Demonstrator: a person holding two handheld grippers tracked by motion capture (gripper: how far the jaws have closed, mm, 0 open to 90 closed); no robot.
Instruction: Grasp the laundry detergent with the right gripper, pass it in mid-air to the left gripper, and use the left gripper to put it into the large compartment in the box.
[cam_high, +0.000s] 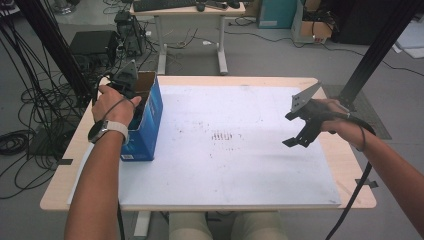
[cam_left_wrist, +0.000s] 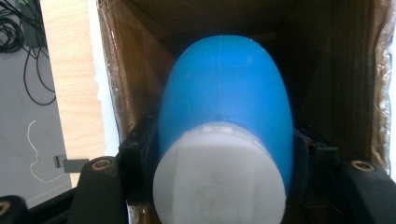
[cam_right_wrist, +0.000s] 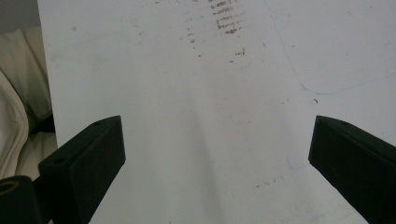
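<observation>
White cap (cam_left_wrist: 219, 175) and blue bottle (cam_left_wrist: 224, 102) sit clamped between your left gripper (cam_left_wrist: 219, 158) jaws, inside the cardboard box (cam_left_wrist: 130, 56); lift straight up (walls are close). High view: box (cam_high: 147, 117) under your left hand. Right gripper (cam_right_wrist: 217, 154) hangs released over the white board (cam_right_wrist: 187, 93); keep it away.

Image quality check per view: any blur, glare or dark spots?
Left gripper view: blue plastic bottle with its white cap soft, too close; brown cardboard box interior dark. Right gripper view: white board evenly lit, slightly soft, jaws blurred. High view: even light, mildly soft, no glare.
</observation>
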